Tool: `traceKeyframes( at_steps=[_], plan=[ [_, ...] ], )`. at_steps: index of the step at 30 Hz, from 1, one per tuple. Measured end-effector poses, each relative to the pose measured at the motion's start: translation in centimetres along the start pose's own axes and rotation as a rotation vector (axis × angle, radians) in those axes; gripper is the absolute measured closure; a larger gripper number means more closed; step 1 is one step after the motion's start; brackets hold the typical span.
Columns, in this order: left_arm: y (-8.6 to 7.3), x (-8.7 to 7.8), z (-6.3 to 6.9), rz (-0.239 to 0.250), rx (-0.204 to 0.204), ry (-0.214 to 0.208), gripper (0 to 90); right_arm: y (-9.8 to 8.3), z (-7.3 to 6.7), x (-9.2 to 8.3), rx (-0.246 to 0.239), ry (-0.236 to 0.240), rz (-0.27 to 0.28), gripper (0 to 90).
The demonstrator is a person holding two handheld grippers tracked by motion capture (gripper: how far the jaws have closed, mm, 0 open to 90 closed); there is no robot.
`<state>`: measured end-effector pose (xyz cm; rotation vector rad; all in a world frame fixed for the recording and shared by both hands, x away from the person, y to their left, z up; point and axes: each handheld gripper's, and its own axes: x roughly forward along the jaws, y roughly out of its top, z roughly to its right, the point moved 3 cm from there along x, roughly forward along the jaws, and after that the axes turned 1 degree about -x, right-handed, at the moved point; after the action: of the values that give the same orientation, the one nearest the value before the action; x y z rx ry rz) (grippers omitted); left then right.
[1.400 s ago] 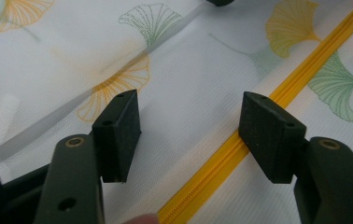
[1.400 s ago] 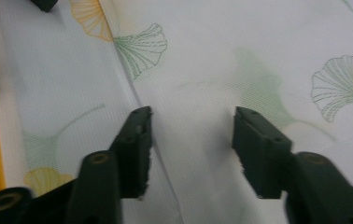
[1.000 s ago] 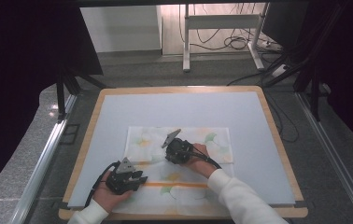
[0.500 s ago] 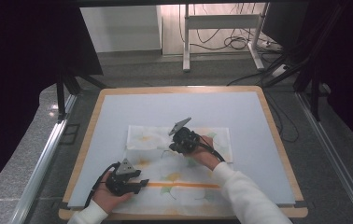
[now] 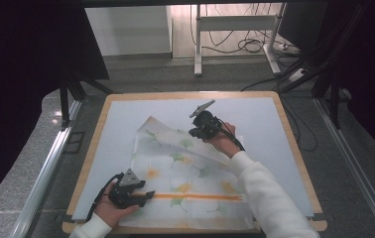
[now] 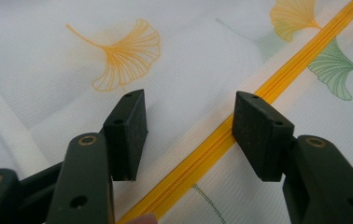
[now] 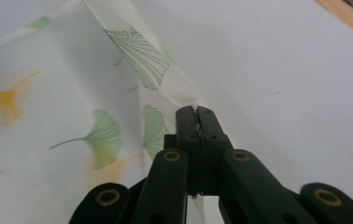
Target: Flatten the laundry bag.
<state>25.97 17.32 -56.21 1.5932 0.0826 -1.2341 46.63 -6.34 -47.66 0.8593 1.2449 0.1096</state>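
High view puts our left gripper (image 5: 148, 194) nearest to us, low on the left of the table (image 5: 284, 148), with our left hand (image 5: 108, 208) under it. It rests on the near part of a white cloth (image 5: 195, 171) printed with ginkgo leaves, close to the left end of an orange zipper (image 5: 200, 197) that runs across the cloth parallel to the near edge of the table. In the left gripper view we see its jaws apart; they have just been opening, and nothing is pressed between them. The zipper (image 6: 240, 126) passes on the cloth (image 6: 188, 79) below the gap, closer to the right pad, and an orange leaf print (image 6: 125, 53) lies a little beyond the left pad. Farther from us, near the middle of the table, our right hand (image 5: 223, 143) holds the right gripper (image 5: 195, 133) raised above the cloth. In the right gripper view its jaws (image 7: 197, 116) are pressed fully together on a thin edge of the cloth (image 7: 142, 56), which rises from the pads as a narrow folded strip with a green leaf print. From the high view, this far part of the cloth is lifted and folded over toward the left, while the near part lies flat on the pale blue mat (image 5: 260, 119).
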Motion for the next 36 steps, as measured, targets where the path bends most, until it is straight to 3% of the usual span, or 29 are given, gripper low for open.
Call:
traceKeyframes(
  at_steps=[5,11,15,17,19,25,30,36],
  plan=[
    [0.1,0.1,0.1,-0.003,0.003,0.001,42.5,2.0,3.5,1.0,0.019,-0.049,-0.039,89.6],
    [0.0,0.1,0.0,-0.001,0.008,-0.007,41.3,4.6,8.1,3.5,0.024,-0.130,-0.070,88.2],
    [0.0,0.1,-0.1,0.001,0.003,-0.022,40.8,5.4,10.1,4.6,0.032,-0.226,-0.091,64.4],
    [0.0,0.1,-0.1,0.001,0.002,-0.027,40.5,5.9,10.3,4.1,0.040,-0.264,-0.045,57.2],
    [0.1,0.1,-0.2,0.001,0.002,-0.032,40.3,6.2,10.0,3.4,0.044,-0.258,-0.009,54.2],
    [0.1,0.2,-0.1,-0.002,0.008,-0.031,38.8,5.0,6.6,0.1,0.036,-0.148,0.041,49.6],
    [0.2,0.2,0.0,-0.006,0.010,-0.025,36.8,1.6,3.2,-2.6,0.057,-0.062,0.065,47.1],
    [0.3,0.3,-0.1,-0.004,-0.002,-0.028,36.3,-3.6,-0.3,-5.2,0.066,-0.015,0.073,41.8]
  ],
)
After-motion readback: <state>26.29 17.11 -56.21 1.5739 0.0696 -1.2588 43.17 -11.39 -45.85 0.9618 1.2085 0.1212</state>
